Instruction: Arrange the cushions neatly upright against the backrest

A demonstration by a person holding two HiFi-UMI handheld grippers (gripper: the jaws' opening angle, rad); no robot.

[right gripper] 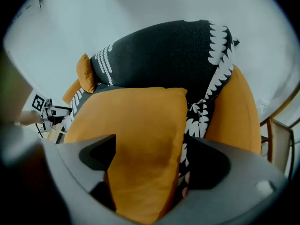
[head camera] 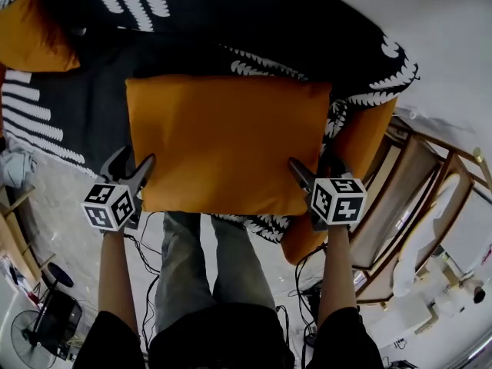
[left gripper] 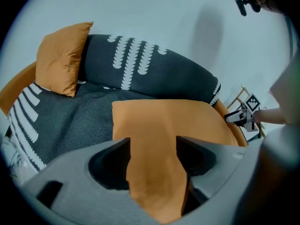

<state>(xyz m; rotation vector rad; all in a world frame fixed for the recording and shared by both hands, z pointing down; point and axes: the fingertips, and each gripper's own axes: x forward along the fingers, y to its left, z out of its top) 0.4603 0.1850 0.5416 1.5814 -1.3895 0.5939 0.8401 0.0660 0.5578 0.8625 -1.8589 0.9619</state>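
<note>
A large orange cushion lies flat on the seat of a sofa draped with a black throw patterned in white leaves. My left gripper stands open at the cushion's near left corner, and the fabric runs between its jaws. At the near right corner my right gripper is open too. There the cushion's edge sits between the jaws, with a gap on the right side. A second orange cushion leans upright against the backrest at the far left end.
The sofa's orange arm rises just right of the flat cushion. A wooden frame chair stands to the right. Down on the floor, cables trail and a fan stands at the lower left. The person's legs are against the seat front.
</note>
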